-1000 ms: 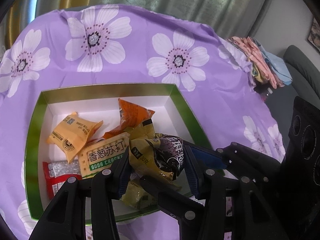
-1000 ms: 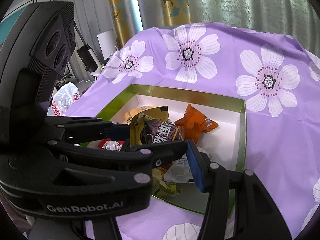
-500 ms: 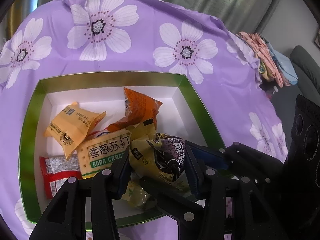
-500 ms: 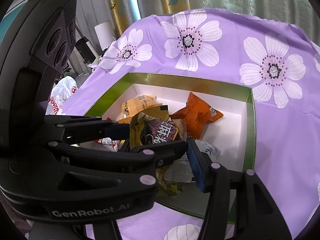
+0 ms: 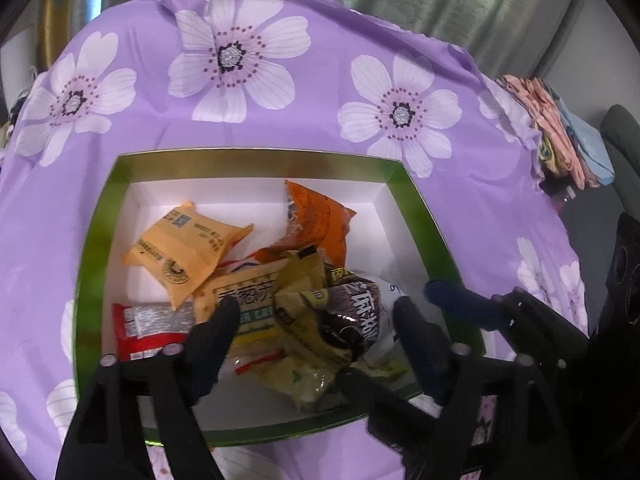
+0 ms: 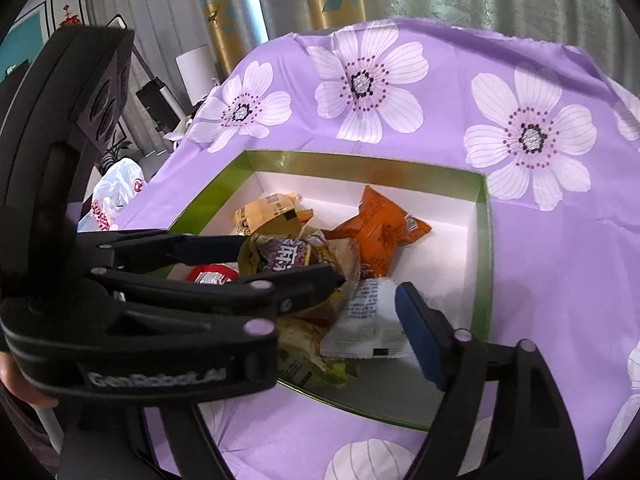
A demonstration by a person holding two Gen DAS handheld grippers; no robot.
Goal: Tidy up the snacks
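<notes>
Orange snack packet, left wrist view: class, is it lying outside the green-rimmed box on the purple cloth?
No. The orange snack packet lies inside the green-rimmed box, near its far wall, on the white floor.

One green-rimmed box (image 5: 416, 204) holds about eight snack packets: two orange (image 5: 320, 220), one red (image 5: 148, 330), one cracker pack (image 5: 244, 300), the rest hard to separate.

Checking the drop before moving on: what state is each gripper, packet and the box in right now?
left gripper: open, jaws just opened
right gripper: open, jaws just opened
dark purple packet: released, atop the pile
orange packet: lying in box
box: lidless, holding snacks
</notes>
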